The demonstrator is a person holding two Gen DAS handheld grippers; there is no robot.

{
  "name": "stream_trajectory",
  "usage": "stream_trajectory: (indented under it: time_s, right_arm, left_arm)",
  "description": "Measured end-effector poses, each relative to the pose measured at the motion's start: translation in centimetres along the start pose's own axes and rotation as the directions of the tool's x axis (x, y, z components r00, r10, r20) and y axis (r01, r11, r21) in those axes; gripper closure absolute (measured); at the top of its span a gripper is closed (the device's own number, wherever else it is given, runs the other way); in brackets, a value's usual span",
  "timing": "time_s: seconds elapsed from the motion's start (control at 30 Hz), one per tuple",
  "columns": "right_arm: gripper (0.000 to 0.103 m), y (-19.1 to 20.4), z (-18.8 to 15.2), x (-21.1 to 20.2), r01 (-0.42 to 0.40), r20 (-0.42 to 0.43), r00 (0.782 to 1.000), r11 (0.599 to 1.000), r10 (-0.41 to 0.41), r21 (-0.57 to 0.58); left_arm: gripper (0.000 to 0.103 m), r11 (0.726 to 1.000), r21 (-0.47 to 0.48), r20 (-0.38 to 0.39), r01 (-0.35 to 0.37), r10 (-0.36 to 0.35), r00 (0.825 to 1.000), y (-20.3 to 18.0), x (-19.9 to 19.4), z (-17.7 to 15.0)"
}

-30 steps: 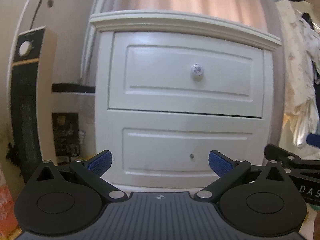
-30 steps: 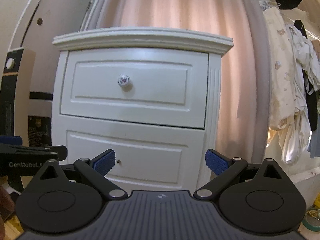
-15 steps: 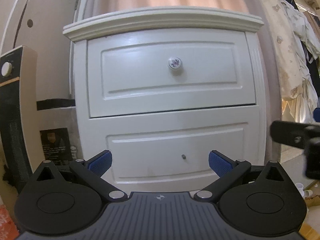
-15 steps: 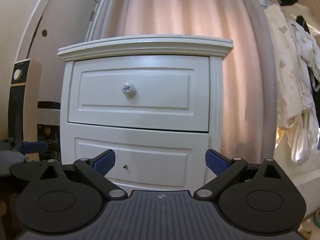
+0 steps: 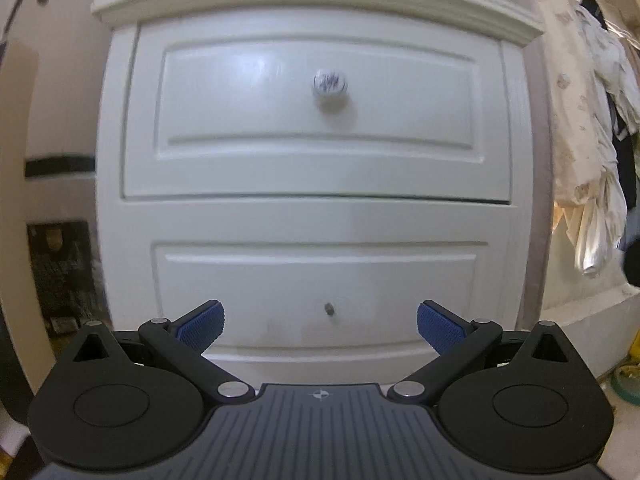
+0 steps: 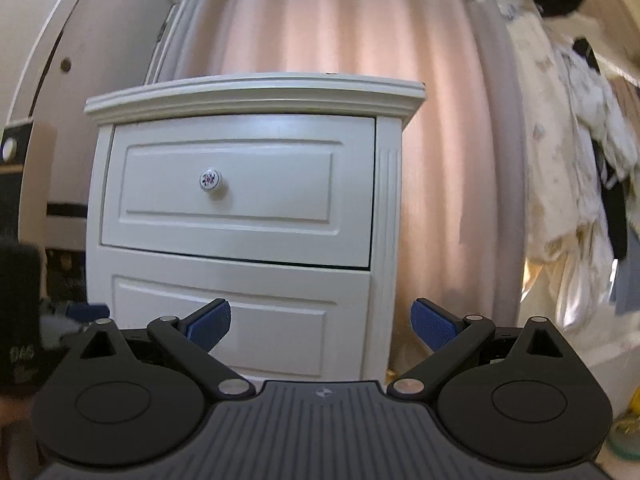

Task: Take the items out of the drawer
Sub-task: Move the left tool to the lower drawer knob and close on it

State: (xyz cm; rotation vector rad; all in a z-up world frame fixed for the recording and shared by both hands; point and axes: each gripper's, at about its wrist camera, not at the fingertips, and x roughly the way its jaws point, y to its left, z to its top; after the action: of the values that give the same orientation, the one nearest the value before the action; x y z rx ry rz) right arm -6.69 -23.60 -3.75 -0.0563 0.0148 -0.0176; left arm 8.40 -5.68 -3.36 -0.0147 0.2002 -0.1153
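Item: white two-drawer nightstand (image 5: 316, 216), standing in front of a pink pleated curtain (image 6: 360, 40).

Upper drawer (image 5: 316, 120): sitting shut, showing a raised panel front and a round white knob (image 5: 329, 83) carrying a dark floral print. In the right wrist view the same knob (image 6: 209, 180) is showing more sharply, with purple and red flowers. No contents are showing.

Lower drawer (image 5: 320, 296): also sitting shut, bearing only a small dark stud (image 5: 329, 309) where a knob would go.

Left gripper (image 5: 320, 324): hovering in front of the lower drawer, its blue-padded fingers (image 5: 200, 322) standing wide apart and gripping nothing; the stud is lying between them in the view, well beyond their tips. A small round emblem is showing on the grey ribbed body; no readable writing on it.

Right gripper (image 6: 320, 324): pointing at the nightstand's right front corner, its fingers (image 6: 210, 320) likewise spread wide and empty.

Surroundings: pale printed garments (image 6: 568, 184) are hanging at the right of the curtain. At the left a tall beige and black unit (image 6: 16, 168) with a round dial is standing against the wall. A dark blurred object (image 6: 18, 312) at the left edge of the right wrist view is carrying pale lettering that is too smeared to read with certainty. A dark printed label or poster (image 5: 60, 276) is sitting low at the left of the nightstand; its text is illegible.
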Motion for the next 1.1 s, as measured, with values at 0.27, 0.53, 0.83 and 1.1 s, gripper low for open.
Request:
stream_trajectory:
  time_s: [0.27, 0.53, 0.83, 1.1]
  right_arm:
    - [0.000, -0.9, -0.8, 1.4, -0.020, -0.029, 0.999, 0.999, 0.022, 0.049]
    - [0.000, -1.0, -1.1, 2.0, -0.039, -0.032, 0.999, 0.998, 0.041, 0.049]
    - [0.000, -1.5, -1.5, 2.7, -0.057, -0.035, 0.998, 0.997, 0.059, 0.057]
    - [0.000, -1.7, -1.5, 3.1, -0.062, -0.043, 0.997, 0.996, 0.065, 0.068]
  left_arm:
    - [0.000, 0.989, -0.096, 0.076, -0.113, 0.120, 0.990, -0.4, 2.9, -1.5]
    - [0.000, 0.994, 0.012, 0.062, -0.105, 0.104, 0.993, -2.2, 5.1, -1.5]
    - [0.003, 0.983, -0.006, 0.067, -0.186, 0.186, 0.980, -2.9, 6.5, -1.9]
    - [0.066, 0.990, 0.049, -0.009, -0.134, 0.135, 0.991, -3.6, 8.0, -2.5]
